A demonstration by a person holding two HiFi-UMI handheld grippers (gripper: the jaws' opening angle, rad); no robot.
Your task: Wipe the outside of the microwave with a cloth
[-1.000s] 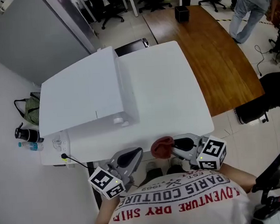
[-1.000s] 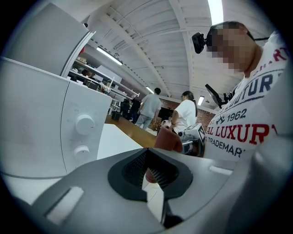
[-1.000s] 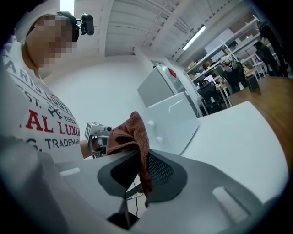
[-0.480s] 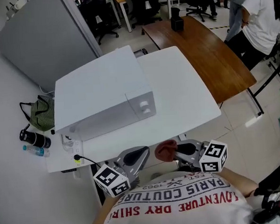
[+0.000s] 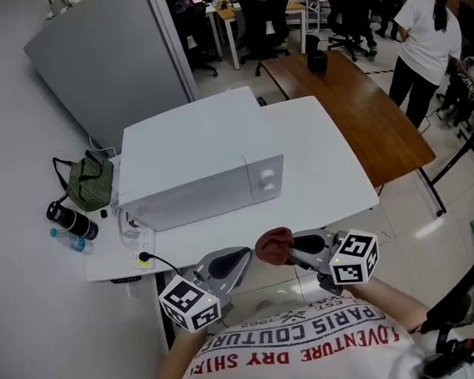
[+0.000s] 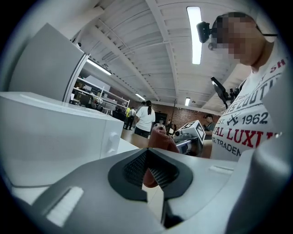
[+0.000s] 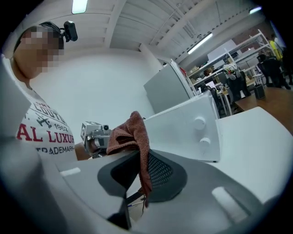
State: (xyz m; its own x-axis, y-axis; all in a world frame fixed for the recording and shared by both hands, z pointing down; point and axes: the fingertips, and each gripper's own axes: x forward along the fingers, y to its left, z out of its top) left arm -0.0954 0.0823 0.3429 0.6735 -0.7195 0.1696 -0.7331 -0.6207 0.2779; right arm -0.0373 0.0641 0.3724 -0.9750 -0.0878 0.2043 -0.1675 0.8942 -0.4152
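Observation:
A white microwave (image 5: 196, 171) stands on the left half of a white table (image 5: 324, 171), its two knobs at the front right. My right gripper (image 5: 293, 248) is shut on a reddish-brown cloth (image 5: 274, 246), held below the table's front edge and apart from the microwave. In the right gripper view the cloth (image 7: 130, 135) hangs pinched between the pads, with the microwave (image 7: 183, 132) beyond. My left gripper (image 5: 229, 263) is beside it on the left, shut and holding nothing. The left gripper view shows its jaws closed and the cloth (image 6: 160, 139) beyond them.
A power strip with a black cable (image 5: 141, 255) sits at the table's front left corner. A green bag (image 5: 88, 182), a black flask (image 5: 71, 220) and a water bottle (image 5: 68, 239) lie on the floor to the left. A wooden table (image 5: 367, 96) adjoins on the right, with a person (image 5: 424, 41) standing past it.
The head view has tilted, so the microwave's front with its knobs now shows. Both grippers stay near the table's front edge, the right one still holding the cloth.

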